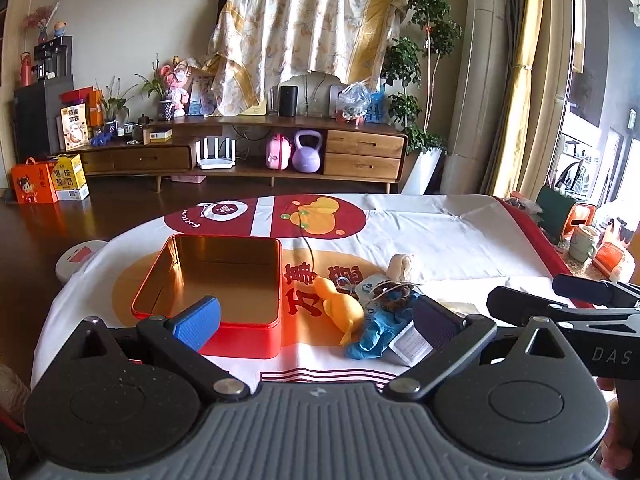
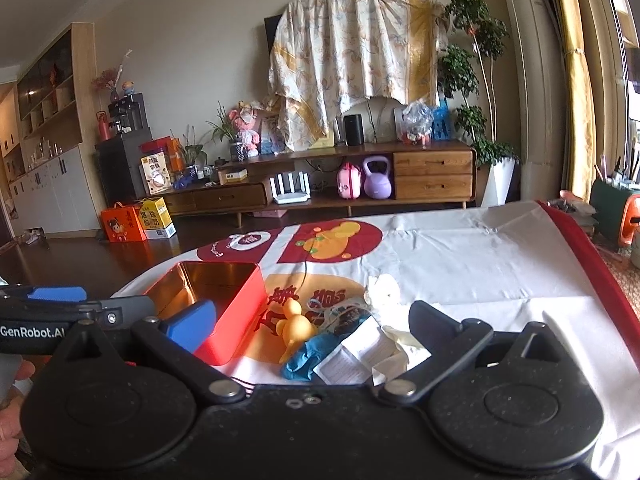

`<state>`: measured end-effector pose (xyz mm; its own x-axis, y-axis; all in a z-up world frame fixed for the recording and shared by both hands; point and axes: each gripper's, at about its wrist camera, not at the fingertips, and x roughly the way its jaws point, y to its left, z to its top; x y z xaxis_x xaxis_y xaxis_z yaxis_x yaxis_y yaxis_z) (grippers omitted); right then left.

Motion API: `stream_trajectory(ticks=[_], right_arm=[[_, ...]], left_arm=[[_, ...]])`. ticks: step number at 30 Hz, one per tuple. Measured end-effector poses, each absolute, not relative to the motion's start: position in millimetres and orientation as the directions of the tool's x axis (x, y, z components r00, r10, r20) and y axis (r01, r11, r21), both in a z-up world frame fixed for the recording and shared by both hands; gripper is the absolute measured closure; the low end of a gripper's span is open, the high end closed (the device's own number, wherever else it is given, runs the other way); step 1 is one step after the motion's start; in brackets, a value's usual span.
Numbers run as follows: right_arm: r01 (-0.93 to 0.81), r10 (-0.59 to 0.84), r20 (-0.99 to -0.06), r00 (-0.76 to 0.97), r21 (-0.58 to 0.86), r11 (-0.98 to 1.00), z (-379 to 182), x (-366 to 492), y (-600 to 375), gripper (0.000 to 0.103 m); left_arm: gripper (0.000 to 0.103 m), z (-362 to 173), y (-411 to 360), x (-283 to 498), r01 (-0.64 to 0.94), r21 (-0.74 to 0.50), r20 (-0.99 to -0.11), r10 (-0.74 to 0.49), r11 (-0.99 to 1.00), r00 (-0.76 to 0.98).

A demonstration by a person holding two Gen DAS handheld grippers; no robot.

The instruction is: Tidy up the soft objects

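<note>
Left gripper [image 1: 316, 322]: its blue-padded fingers are spread wide and hold nothing; it hangs above the near edge of the table.
Right gripper [image 2: 310, 330]: also spread wide and empty, beside the left one, facing the same pile.
Container: the red rectangular metal tin with a golden inside [image 1: 208, 280] stands open and empty at about 10 o'clock from the pile, I judge so that the soft things can be dropped in from above.
Soft things: they lie together at about 1 o'clock from the left gripper, just to the right of the tin. There is a yellow-orange rubbery gourd-shaped toy [image 1: 340, 306], a crumpled blue glove [image 1: 378, 330], a small cream plush toy [image 1: 402, 266] at the far side, and some packets with paper labels [image 2: 352, 354].
Surface: the white tablecloth with red and orange prints [image 1: 460, 240] covers the table.
Stage: nothing is in the tin yet, so the sorting seems to be at its beginning.
Next move, as I judge: bring one open gripper down around the gourd toy or the glove, which lie closest.
</note>
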<state>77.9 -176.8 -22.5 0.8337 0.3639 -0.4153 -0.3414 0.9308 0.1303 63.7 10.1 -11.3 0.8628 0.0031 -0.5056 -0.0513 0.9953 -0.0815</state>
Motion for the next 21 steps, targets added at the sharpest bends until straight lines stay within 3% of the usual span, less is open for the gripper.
stream_trajectory(ticks=[21], right_arm=[[-0.344, 0.38, -0.429, 0.819, 0.163, 0.925, -24.9, 82.3, -184.4, 0.002]], left_arm=[[0.0, -20.5, 7.9, 67.7, -0.052, -0.106, -0.529, -0.012, 0.993, 0.848]])
